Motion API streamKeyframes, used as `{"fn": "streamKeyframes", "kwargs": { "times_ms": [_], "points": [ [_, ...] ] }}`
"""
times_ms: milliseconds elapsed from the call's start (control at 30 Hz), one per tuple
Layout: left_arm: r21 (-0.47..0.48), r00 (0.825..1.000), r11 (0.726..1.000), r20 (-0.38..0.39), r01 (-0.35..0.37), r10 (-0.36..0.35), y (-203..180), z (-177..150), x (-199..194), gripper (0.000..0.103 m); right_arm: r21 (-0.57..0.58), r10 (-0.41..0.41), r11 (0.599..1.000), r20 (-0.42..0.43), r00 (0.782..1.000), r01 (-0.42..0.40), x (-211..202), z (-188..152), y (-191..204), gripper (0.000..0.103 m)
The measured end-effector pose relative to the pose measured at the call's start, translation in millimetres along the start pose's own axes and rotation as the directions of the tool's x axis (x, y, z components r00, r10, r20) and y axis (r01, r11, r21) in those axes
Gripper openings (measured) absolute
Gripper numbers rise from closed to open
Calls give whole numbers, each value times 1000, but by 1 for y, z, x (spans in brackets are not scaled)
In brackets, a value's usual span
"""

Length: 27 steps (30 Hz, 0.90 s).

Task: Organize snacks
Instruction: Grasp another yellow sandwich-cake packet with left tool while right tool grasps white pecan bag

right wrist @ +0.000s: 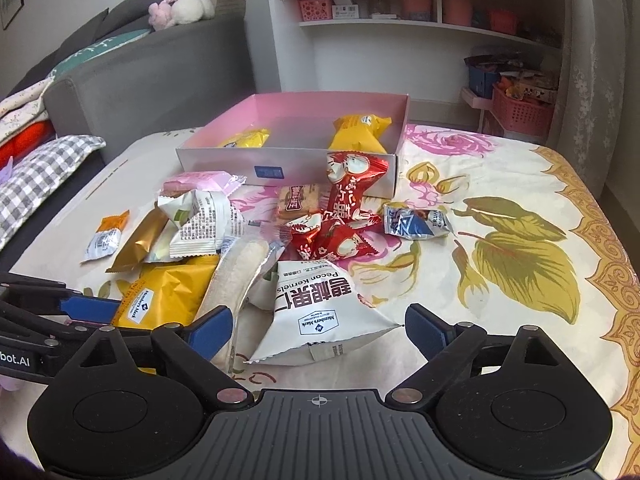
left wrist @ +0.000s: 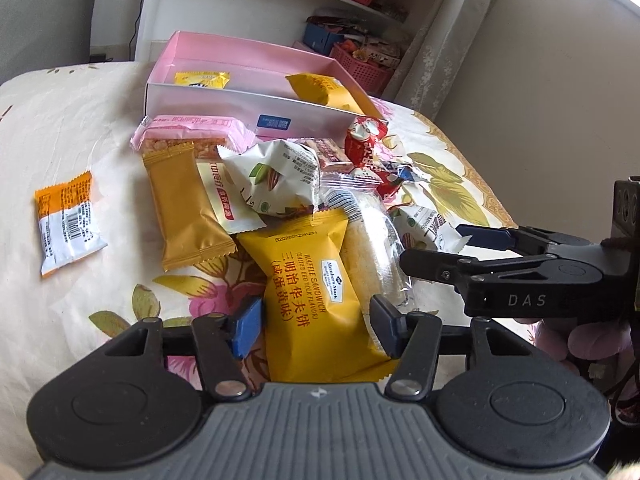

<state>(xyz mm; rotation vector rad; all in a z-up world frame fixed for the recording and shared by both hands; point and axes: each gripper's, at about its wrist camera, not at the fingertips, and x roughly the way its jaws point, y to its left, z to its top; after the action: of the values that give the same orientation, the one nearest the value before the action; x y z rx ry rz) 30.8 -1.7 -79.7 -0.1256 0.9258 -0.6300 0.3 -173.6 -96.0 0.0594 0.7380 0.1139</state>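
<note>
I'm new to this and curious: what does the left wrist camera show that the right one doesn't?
Only the left view: the waffle packet's full front label, and the right gripper.

Only the right view: a grey sofa, a plush toy, and the pecan bag's full front.

Both: the pink box holding two yellow packets, and a white shelf.

My left gripper covers the yellow waffle pack's near end; beyond it, the clear-wrapped rice roll lies half buried under packets.

Two close views, shared snack pile
</note>
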Motion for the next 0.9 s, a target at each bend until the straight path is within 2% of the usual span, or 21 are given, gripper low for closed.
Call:
{"fn": "streamKeyframes", "kwargs": {
  "times_ms": [300,433,900],
  "points": [
    [-21,1000,1000,-12,-4,4,1,1,5,50,-16,-9,1000,3,1000,9,9,3,8,83],
    [-22,1000,1000,-20,-2,2,0,2,4,47,-18,-17,1000,7,1000,17,11,6,10,71],
    [8,999,1000,-49,-15,15,-4,4,-2,39,-36,-42,998,-2,999,42,4,10,11,62]
  ]
}}
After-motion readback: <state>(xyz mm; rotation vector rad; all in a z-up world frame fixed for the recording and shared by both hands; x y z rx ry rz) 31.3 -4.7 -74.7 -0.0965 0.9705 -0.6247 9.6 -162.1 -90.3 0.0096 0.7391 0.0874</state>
